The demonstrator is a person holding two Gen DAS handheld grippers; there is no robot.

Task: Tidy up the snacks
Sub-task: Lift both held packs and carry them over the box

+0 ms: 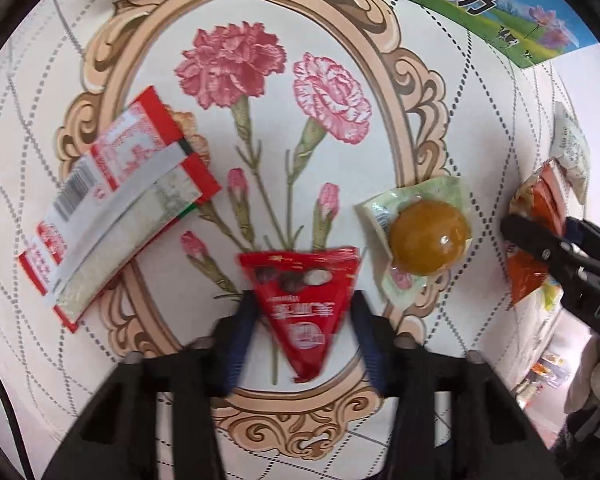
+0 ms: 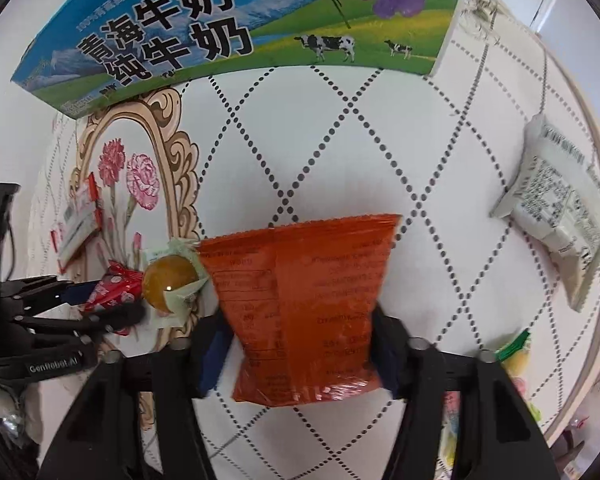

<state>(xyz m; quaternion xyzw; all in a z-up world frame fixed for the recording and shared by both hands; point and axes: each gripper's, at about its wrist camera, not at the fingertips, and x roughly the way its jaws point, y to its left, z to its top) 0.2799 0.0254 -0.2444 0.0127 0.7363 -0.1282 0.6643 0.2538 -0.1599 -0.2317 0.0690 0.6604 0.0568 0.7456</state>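
Grip, left gripper: jaws clamped on red triangle packet; slippery film could slide out when lifted.
Grip, right gripper: jaws clamped on orange bag; squeeze could crush contents.

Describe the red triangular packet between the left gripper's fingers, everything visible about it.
The red triangular packet is a small glossy wrapper, plastic or foil by its look, printed with white characters, a round emblem and a picture of dark and pale pieces near its wide edge. Its narrow tip points toward the camera. It lies on the floral tablecloth, with the left gripper shut on its two slanted sides. A wrapped yellow-orange sweet lies close beside it.
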